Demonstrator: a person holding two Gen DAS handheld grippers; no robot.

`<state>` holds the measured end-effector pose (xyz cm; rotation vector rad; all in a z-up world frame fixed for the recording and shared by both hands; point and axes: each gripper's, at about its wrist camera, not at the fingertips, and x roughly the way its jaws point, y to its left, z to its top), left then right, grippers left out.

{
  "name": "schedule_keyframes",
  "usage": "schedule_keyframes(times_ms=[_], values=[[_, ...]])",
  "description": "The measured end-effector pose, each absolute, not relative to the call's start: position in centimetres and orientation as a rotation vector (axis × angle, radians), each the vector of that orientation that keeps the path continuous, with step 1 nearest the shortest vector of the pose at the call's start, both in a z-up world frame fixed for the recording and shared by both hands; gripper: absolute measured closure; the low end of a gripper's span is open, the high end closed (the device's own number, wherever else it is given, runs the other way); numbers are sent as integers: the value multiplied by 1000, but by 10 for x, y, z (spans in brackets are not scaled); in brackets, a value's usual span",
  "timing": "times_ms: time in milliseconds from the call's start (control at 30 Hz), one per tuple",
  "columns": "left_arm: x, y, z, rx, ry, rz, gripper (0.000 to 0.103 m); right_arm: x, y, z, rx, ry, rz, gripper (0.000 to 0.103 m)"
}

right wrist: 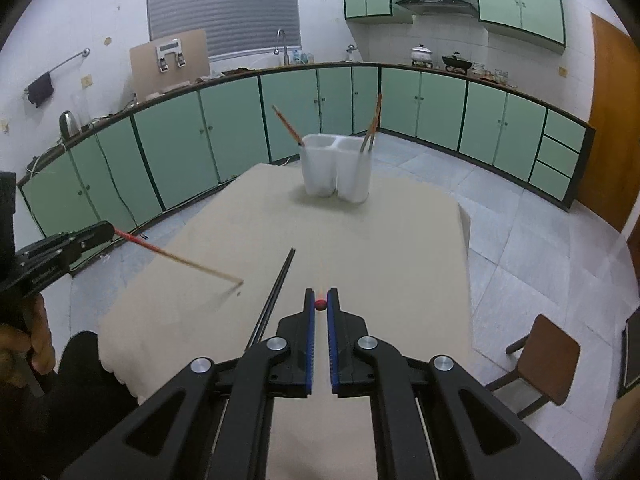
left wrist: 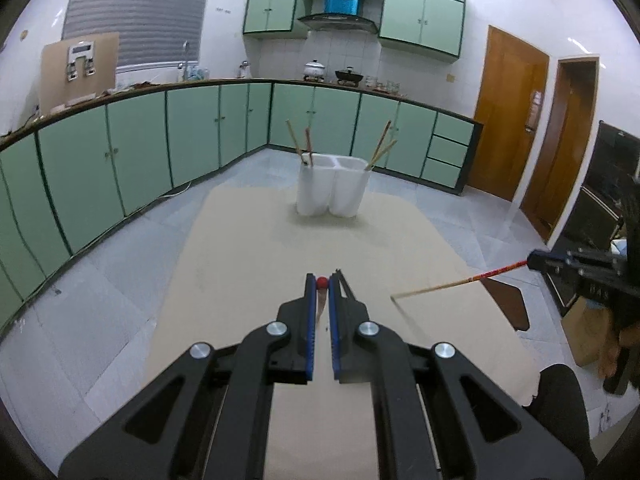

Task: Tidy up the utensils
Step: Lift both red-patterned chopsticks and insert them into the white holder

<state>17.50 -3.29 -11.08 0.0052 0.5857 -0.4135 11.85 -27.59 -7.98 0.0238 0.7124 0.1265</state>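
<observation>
Left wrist view: one red-tipped chopstick point(left wrist: 321, 285) is clamped at its end in the left gripper point(left wrist: 322, 280), another point(left wrist: 452, 283) in the right gripper point(right wrist: 321, 302), both presumably destined for the white holder point(left wrist: 332, 188) across the table point(left wrist: 240, 248), where four chopsticks are kept upright.

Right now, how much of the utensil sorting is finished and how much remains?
Done: chopsticks already stand in both compartments of the white holder. In hand: the left tongs are shut on a red-ended chopstick and the right tongs on another, both held above the table. Left: those two still need dropping in, and a black pair lies on the table.
</observation>
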Motion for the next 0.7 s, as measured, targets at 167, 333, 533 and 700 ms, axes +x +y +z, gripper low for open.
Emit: schedule_keyframes(times_ms=[167,333,533,700], values=[[187,-33,-90,23,585,-436,98,137,-286,-47,16,742,149,97],[196,-30,-73,37,597,-462,98,147,-287,-29,-12,779,173,97],[203,-32,-81,38,636,-471,98,159,-283,-38,-41,828,177,97],[211,-32,-74,41,642,-488,98,165,-283,-27,-29,830,189,97]])
